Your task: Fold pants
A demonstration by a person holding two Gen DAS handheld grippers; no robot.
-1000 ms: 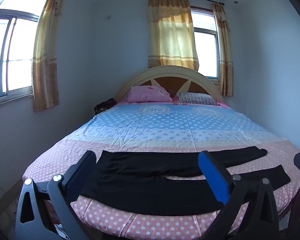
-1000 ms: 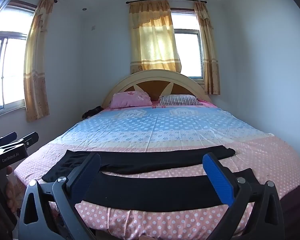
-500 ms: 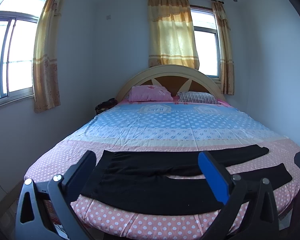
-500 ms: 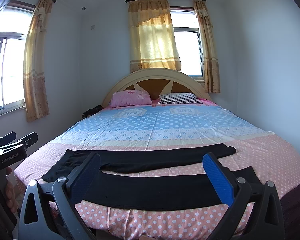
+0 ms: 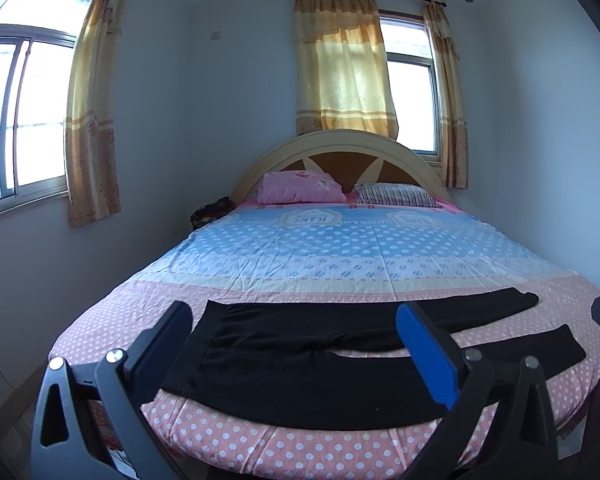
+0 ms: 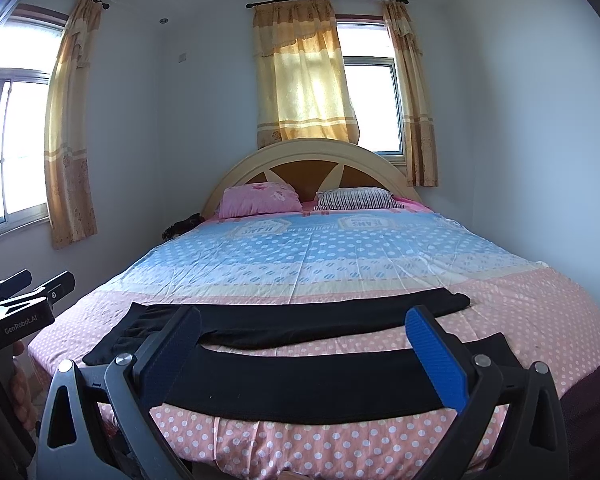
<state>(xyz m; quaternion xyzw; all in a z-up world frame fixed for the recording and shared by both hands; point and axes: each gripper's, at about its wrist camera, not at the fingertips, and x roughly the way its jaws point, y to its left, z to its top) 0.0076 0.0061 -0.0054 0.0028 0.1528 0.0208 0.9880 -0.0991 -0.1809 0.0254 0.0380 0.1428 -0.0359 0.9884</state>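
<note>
Spreading wide, the blue-padded fingers of the left gripper (image 5: 296,344) are held apart with nothing between them and nothing touched. The right gripper (image 6: 304,344) is likewise held wide open and empty. Just ahead of and below both tools, the black pants (image 5: 300,368) are laid flat across the near end of the bed (image 5: 340,256), waist toward the left gripper's side, the two legs stretched apart toward the right gripper's side.

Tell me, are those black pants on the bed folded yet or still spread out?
Spread out. The black pants lie flat across the bed, waist at the left, both legs stretched apart toward the right, with pink sheet showing between them.
</note>
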